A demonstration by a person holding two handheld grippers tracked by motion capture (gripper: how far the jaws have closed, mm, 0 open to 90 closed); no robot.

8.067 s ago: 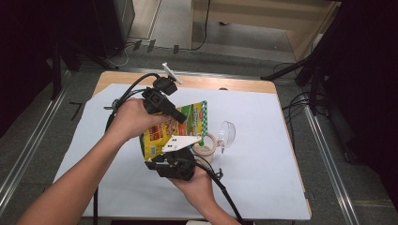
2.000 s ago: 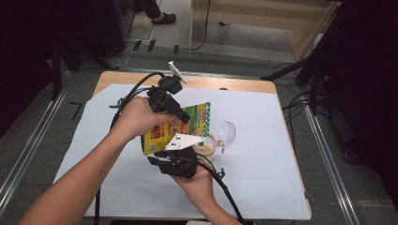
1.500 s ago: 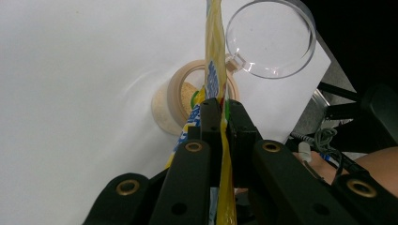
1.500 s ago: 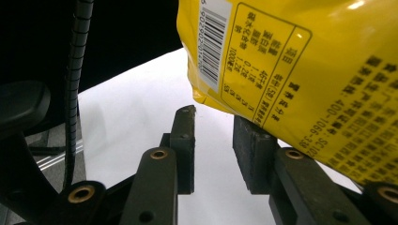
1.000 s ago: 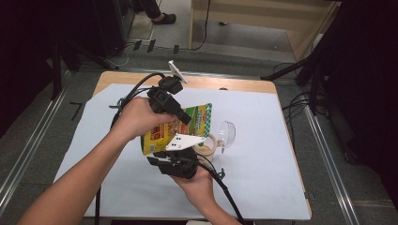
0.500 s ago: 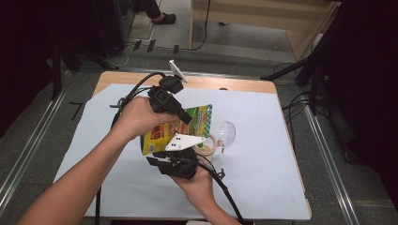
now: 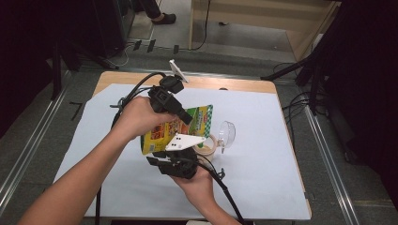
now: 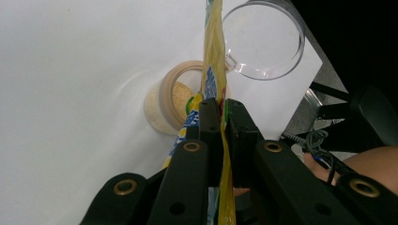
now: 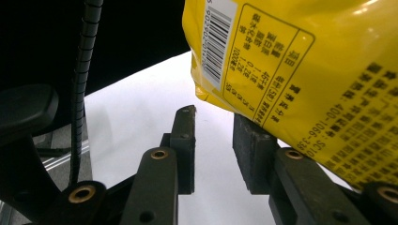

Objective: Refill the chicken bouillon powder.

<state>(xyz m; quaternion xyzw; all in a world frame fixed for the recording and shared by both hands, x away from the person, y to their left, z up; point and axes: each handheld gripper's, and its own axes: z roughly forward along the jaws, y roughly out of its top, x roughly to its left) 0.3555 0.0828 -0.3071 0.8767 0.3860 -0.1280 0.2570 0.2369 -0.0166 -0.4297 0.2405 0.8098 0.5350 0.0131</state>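
Note:
A yellow snack bag (image 7: 162, 135) hangs tilted over the white table sheet (image 7: 263, 178). My left gripper (image 7: 187, 118) comes from the upper left and is shut on the bag's thin edge (image 8: 213, 56), pads pinching it (image 8: 223, 117). Below the bag's mouth stands a small beige tub (image 8: 174, 96) with pale powder inside, also in the high view as the tub (image 7: 207, 146). My right gripper (image 7: 164, 154) sits under the bag's lower end. Its jaws (image 9: 213, 126) stand apart with nothing between them, and the bag's printed back (image 9: 300, 61) rests against the right-hand pad.
A clear plastic cup (image 7: 226, 135) lies on its side just right of the tub, seen as a round rim (image 8: 265, 40) in the left gripper view. Cables trail from both grippers across the sheet. The table's wooden far edge (image 7: 225, 84) and metal floor rails flank the work area.

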